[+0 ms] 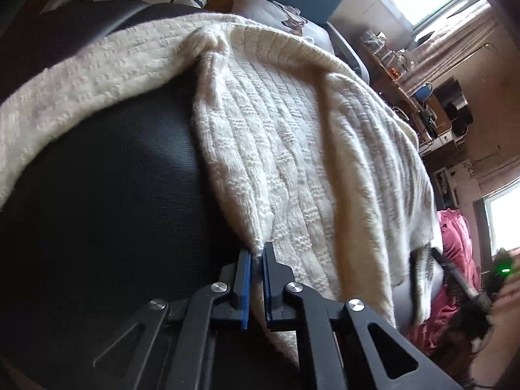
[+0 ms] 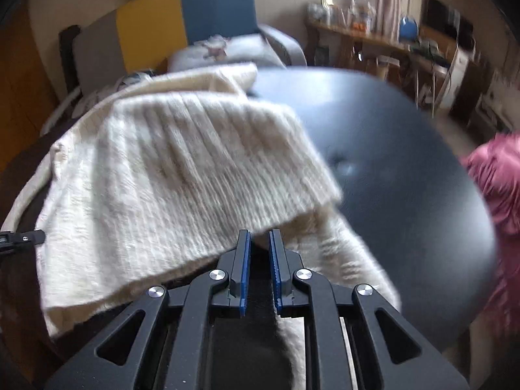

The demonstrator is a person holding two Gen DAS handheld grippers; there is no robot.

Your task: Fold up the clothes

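Sweater (image 1: 292, 149) is lying on the black worktop (image 1: 107, 188), partly doubled: in the right wrist view a ribbed flap (image 2: 195, 162) is sitting over a lower layer, one sleeve (image 1: 81, 74) is trailing out along the far side. Left claw (image 1: 256, 253) is pinching a knit corner, jaws nearly together on it. Right claw (image 2: 260, 237) is sitting narrow at the flap's near edge; I can't tell if it's gripping cloth. I'm judging the fold as mid-way: one layer over, sleeve and final squaring outstanding. Pink garment (image 2: 500, 182) is waiting at the worktop's right edge.
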